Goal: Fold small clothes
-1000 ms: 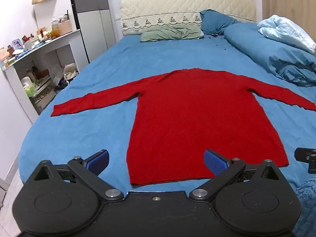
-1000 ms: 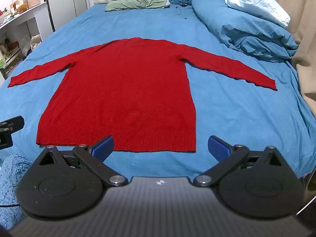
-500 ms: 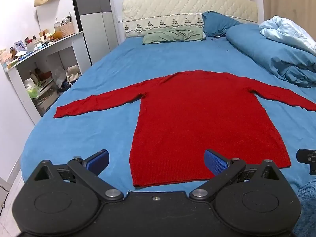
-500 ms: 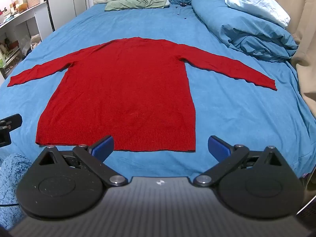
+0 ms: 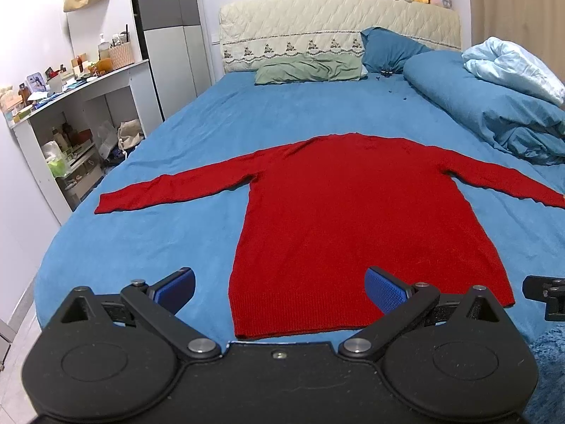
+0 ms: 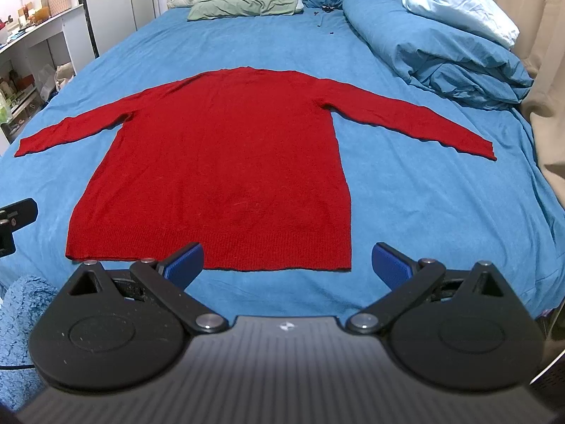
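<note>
Both views are tilting slightly since a second ago, nothing else shifting; sweater (image 5: 356,219) is lying flat on the bed (image 5: 176,162), sleeves spread; left gripper (image 5: 279,288) and right gripper (image 6: 286,260) are hovering at its hem, jaws wide, holding nothing; thin knit risks bunching or slipping if pinched shallowly.

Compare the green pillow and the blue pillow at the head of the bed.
The green pillow lies flat on the bed; the blue pillow stands propped against the headboard. The green one looks long, low and wrinkled; the blue one looks puffed and taller. The green one sits nearer the middle, the blue one to its right, beside the rolled duvet. Both are plain and lie beyond the sweater.
</note>
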